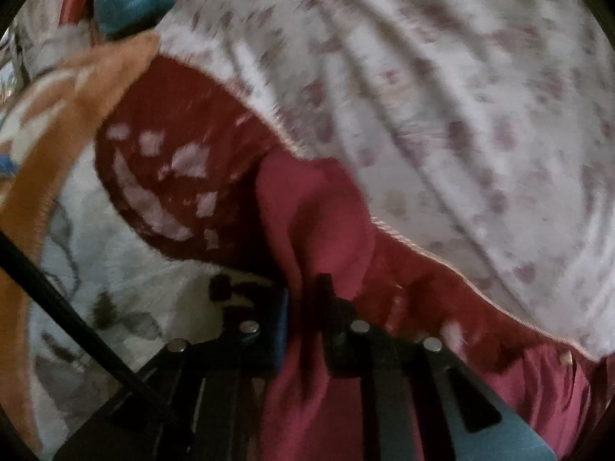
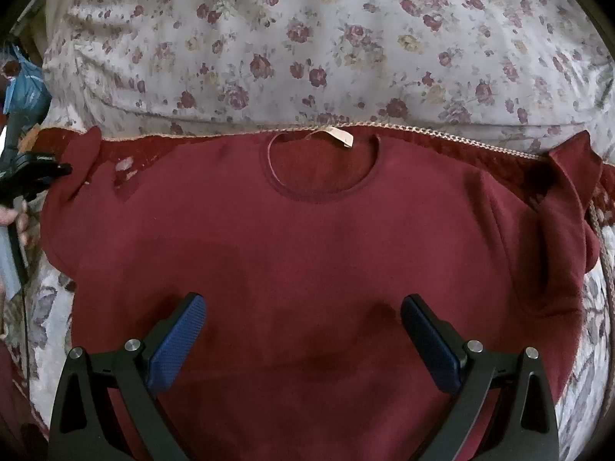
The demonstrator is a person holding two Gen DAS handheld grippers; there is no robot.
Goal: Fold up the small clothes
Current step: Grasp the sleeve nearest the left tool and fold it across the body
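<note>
A maroon T-shirt (image 2: 307, 253) lies spread flat on the bed, collar toward a floral pillow (image 2: 307, 38). The right tongs (image 2: 303, 326) hover wide open over its lower half, holding nothing. The left tongs (image 1: 303, 307) are pinched closed on the shirt's sleeve (image 1: 307, 211).

Soft matt cloth everywhere, hard plastic tools.

Maroon shirt (image 2: 307, 238): matt knit cloth, pale woven label (image 2: 338, 136). Floral sheet (image 2: 307, 38): thin printed cotton-like cloth, creased. Right gripper (image 2: 303, 338): matt black plastic, ribbed blue pads (image 2: 177, 342), shiny metal pins (image 2: 132, 345). Left gripper (image 1: 303, 322) same finish.
</note>
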